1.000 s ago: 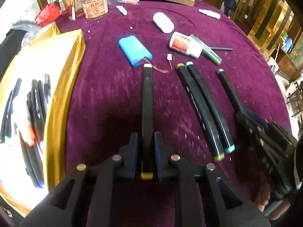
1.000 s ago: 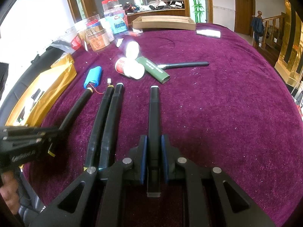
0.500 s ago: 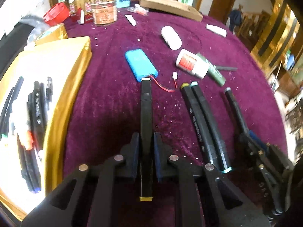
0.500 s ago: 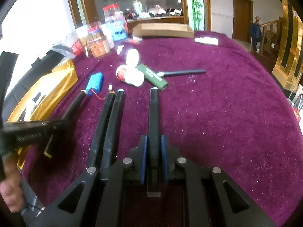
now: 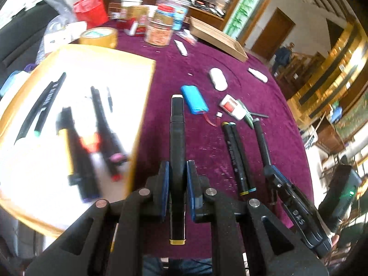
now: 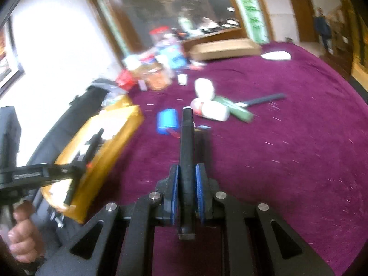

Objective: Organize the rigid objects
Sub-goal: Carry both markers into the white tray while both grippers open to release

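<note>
The purple tablecloth (image 5: pixel 207 73) now sits well below both cameras, where a second ago both grippers were low over it. The gold-rimmed tray (image 5: pixel 140 124), to the left of the cloth, has swung in towards the left gripper and fills much of the left view; several markers already lie in it. That suggests both arms have lifted and are heading for the tray to drop off their loads.

The left gripper (image 5: pixel 177 179) is clamped on a black marker with a yellow band (image 5: pixel 177 142), raised clear of the cloth just right of the tray's edge. The right gripper (image 6: pixel 186 188) is clenched around a second black marker (image 6: pixel 186 142), also lifted, further right of the tray.

Two black markers (image 5: pixel 237 156) lie together on the cloth, right of the tray, not yet collected. Beyond them, away from the tray, lie a blue battery pack (image 5: pixel 194 100) and a white glue bottle (image 5: pixel 231 107).
</note>
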The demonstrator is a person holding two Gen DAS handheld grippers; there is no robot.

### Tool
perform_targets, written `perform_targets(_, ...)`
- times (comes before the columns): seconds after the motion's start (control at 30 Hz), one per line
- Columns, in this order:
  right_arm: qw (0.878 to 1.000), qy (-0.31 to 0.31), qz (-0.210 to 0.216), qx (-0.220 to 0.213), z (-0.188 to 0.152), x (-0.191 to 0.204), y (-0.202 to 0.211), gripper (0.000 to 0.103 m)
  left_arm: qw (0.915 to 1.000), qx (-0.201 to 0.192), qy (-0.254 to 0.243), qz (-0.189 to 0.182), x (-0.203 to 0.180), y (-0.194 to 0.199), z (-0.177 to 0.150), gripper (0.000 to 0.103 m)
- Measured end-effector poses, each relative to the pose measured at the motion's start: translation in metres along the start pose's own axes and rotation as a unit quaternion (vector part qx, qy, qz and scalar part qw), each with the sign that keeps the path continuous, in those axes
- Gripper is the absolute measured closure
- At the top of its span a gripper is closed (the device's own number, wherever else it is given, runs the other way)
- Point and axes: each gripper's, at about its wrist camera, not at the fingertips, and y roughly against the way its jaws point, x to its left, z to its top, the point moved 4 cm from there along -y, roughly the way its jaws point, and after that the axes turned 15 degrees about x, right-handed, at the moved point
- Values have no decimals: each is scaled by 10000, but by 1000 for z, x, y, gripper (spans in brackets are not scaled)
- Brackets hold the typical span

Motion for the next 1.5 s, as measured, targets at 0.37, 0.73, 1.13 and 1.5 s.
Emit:
perform_targets(0.37, 9901, 1065, 840, 355, 13, 115, -45, 90, 9934, -343, 1096, 19, 97, 32, -4, 91)
perform_targets(0.73, 9765, 1600, 1136, 896, 14, 179, -93, 90, 9841, -508, 1702, 93, 162, 44, 4, 91)
perform_targets(1.13, 9814, 1397, 821, 1025, 75, 194, -136, 90, 9878, -493, 1465, 183, 177, 41, 70, 91)
perform_targets(1.5, 9817, 1144, 199, 1510, 104, 175, -193, 90, 9939, 414, 938, 417, 170, -20, 126, 91)
